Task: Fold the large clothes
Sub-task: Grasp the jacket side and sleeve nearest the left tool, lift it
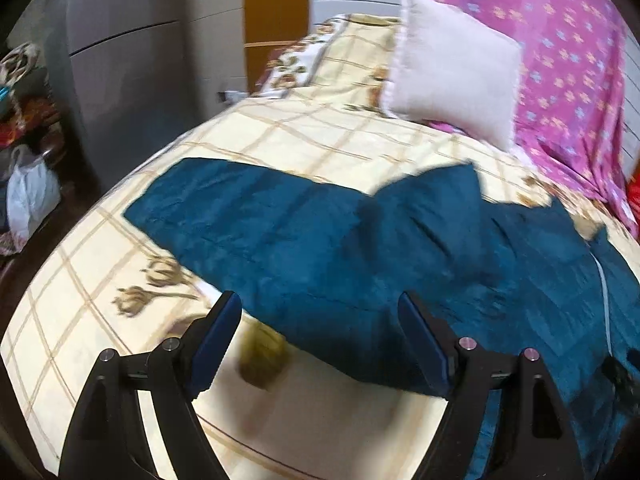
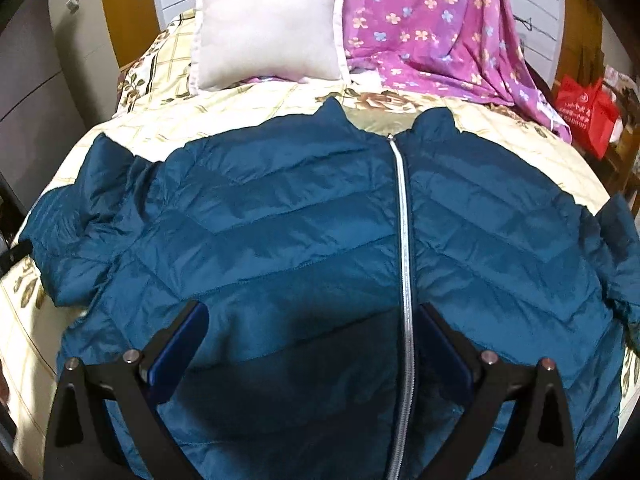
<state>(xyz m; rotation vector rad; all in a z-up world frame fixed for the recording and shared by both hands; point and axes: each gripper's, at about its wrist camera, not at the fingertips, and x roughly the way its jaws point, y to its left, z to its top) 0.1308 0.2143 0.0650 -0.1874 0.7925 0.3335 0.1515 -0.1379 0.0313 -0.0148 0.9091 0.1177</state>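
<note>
A teal-blue quilted puffer jacket (image 2: 280,220) lies front-up and spread flat on a bed, filling the middle of the right wrist view. Its silver zipper (image 2: 404,240) is closed and runs straight down the centre from the stand-up collar at the top. Both sleeves reach out sideways, the one at the left of the frame rumpled near the shoulder. The padding shows slanted stitched bands.

In the left wrist view, one sleeve (image 1: 240,216) stretches toward the left of the frame.

The bed is covered with a cream bedspread with a tan grid and brown flowers (image 2: 240,100). A pale square cushion (image 2: 268,28) stands upright in the upper middle, well behind the collar, and a purple flowered cloth (image 2: 432,28) hangs beside it at the upper right.

A red shopping bag (image 2: 584,112) sits off the bed at the right edge; its contents cannot be seen. A white plastic bag (image 1: 30,196) sits on the floor at the left edge of the left wrist view.

The left gripper (image 1: 320,312) hovers over the jacket's near edge, its fingers apart and empty. The right gripper (image 2: 312,320) hovers above the jacket's lower front, fingers spread and gripping nothing.
</note>
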